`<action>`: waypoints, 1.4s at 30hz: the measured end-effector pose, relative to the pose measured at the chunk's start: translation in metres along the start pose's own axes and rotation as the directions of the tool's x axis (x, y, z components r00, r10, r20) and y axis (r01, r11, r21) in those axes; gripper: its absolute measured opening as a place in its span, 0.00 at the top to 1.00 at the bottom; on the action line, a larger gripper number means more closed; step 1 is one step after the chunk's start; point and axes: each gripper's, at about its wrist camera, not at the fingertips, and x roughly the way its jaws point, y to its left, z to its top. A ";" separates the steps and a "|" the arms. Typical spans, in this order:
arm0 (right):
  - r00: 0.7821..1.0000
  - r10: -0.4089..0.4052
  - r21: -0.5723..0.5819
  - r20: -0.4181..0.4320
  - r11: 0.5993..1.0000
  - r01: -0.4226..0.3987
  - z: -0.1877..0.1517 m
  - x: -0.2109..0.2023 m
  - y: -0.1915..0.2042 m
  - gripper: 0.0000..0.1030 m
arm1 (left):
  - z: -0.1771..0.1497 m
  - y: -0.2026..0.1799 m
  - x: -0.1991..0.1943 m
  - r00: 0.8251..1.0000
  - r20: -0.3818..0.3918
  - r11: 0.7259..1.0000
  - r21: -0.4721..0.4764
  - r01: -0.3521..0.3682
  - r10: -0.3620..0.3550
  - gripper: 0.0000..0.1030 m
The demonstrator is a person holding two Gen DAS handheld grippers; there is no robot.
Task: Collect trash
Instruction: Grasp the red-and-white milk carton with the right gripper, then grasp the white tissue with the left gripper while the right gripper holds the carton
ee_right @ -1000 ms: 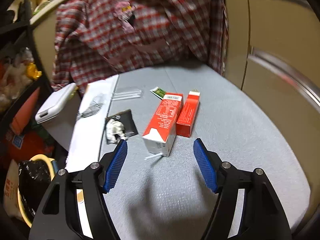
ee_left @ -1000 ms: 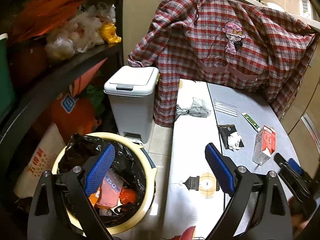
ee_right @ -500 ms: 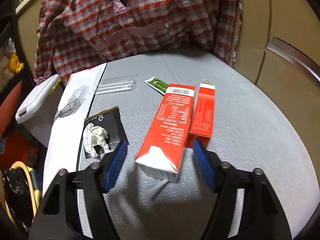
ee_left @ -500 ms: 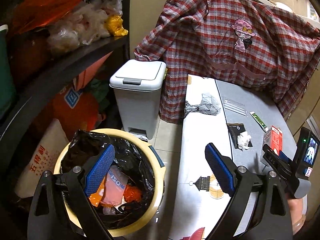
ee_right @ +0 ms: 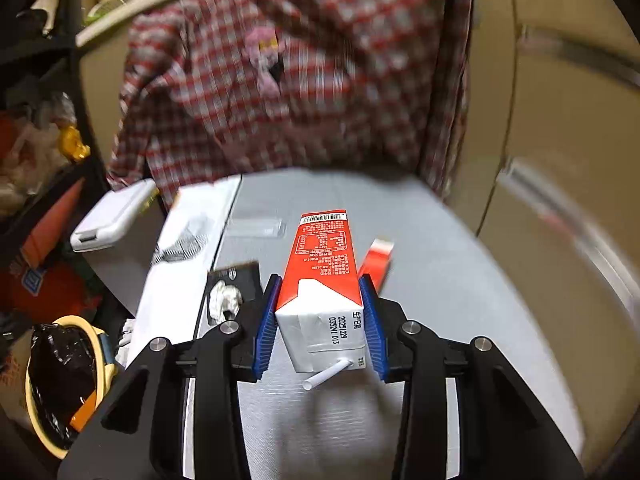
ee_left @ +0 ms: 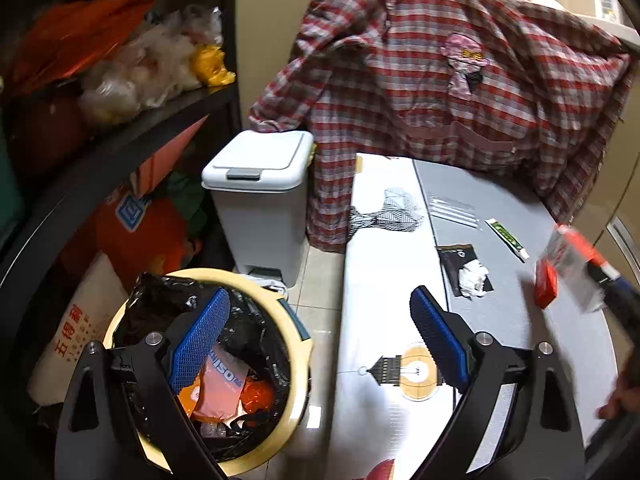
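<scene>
Left wrist view: left gripper (ee_left: pixel 320 344) spread, empty, above round yellow bin with black liner (ee_left: pixel 280 312), already holding wrappers. Remaining on grey tabletop (ee_left: pixel 500 320): crumpled white tissue on black packet (ee_left: pixel 470 276), green-white sachet (ee_left: pixel 506 234).

Right wrist view: right gripper (ee_right: pixel 319 326) pinching red-and-white drink carton with straw (ee_right: pixel 322 288); second red carton (ee_right: pixel 376 260) just beyond. Open route left over table edge to bin.
</scene>
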 end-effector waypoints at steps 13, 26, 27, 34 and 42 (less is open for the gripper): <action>0.998 0.027 0.057 0.054 0.998 -0.030 0.008 -0.046 -0.052 0.62 | 0.008 -0.060 0.025 0.990 -0.030 0.989 0.042 0.140 -0.139 0.14; 0.997 -0.021 0.076 -0.069 0.997 0.026 -0.008 -0.003 -0.076 0.62 | 0.003 -0.149 0.110 0.950 -0.148 0.942 0.157 0.297 -0.275 0.45; 0.997 -0.022 0.078 -0.073 0.997 0.028 -0.008 -0.001 -0.077 0.62 | 0.003 -0.152 0.115 0.947 -0.155 0.939 0.160 0.304 -0.280 0.47; 0.996 -0.023 0.072 -0.091 0.997 0.029 -0.009 0.009 -0.077 0.62 | -0.002 -0.152 0.147 0.936 -0.217 0.941 0.134 0.310 -0.277 0.58; 0.996 -0.028 0.065 -0.090 0.997 0.034 -0.008 0.011 -0.075 0.62 | -0.007 -0.157 0.159 0.898 -0.288 0.916 0.132 0.380 -0.331 0.85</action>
